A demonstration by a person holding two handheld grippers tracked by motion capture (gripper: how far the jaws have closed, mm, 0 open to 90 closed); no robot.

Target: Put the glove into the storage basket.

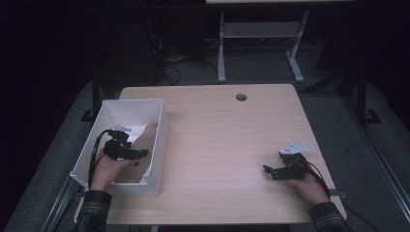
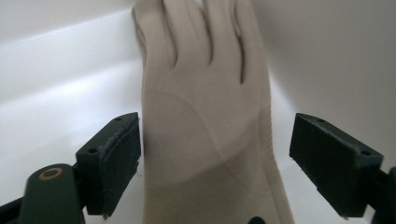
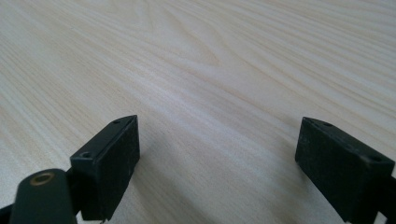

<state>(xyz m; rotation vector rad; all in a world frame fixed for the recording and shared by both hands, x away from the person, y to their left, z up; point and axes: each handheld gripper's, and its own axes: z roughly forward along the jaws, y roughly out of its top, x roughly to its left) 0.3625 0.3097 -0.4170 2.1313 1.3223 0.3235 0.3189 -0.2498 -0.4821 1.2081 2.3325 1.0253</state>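
A beige glove lies in the white box at the table's left, leaning against the box's right wall. My left gripper reaches into the box over the glove. In the left gripper view the glove stretches away between the jaws with its fingers pointing toward the white box wall. The left gripper stands open; its right pad is clear of the glove and its left pad sits at the glove's edge without squeezing it. My right gripper rests low over the bare table at the right front, open with nothing between its pads.
The light wooden table has a round cable hole near its far edge. The box hangs slightly past the table's left edge. Beyond the table stand the grey legs of another desk on a dark floor.
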